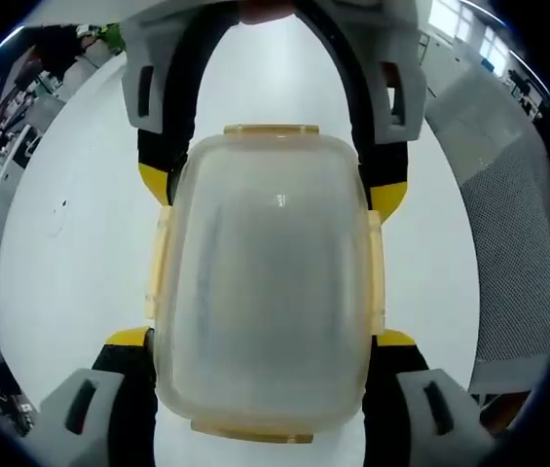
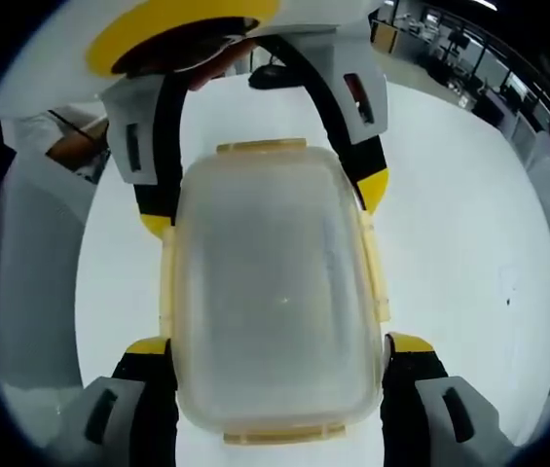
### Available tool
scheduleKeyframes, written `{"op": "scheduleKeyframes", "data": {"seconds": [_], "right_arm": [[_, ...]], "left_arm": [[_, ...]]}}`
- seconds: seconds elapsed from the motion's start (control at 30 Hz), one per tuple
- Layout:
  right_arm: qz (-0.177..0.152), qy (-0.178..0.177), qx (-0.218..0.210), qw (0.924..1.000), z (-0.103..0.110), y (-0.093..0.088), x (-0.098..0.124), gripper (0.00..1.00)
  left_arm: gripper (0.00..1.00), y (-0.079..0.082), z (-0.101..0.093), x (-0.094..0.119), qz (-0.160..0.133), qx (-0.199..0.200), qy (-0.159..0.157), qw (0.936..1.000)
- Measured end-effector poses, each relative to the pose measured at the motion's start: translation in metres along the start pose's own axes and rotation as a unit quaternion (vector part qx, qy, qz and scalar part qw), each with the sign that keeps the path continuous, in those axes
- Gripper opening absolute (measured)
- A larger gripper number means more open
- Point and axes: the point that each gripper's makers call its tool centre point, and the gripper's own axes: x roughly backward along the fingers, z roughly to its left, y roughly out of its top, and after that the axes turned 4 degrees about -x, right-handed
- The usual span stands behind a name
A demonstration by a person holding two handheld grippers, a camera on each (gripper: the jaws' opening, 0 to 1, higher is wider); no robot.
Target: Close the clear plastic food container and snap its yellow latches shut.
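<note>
Clear plastic container sat mid-frame on the white table, lid on; I had left gripper and right gripper spread wide, straddling opposite ends to steady it. Yellow latches looked ready for pressing, I judged.

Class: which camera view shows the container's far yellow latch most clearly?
The left gripper view: the far latch on the container sits sharp and level between the opposite gripper's jaws. The right gripper view shows its far latch too, slightly tilted and paler.
</note>
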Motion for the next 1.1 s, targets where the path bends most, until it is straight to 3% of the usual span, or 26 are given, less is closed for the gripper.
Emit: {"op": "scheduleKeyframes", "data": {"seconds": [1.1], "right_arm": [[0.000, 0.002, 0.002, 1.0000, -0.027, 0.005, -0.004, 0.88]], "left_arm": [[0.88, -0.004, 0.026, -0.005, -0.001, 0.007, 0.001, 1.0000]]}}
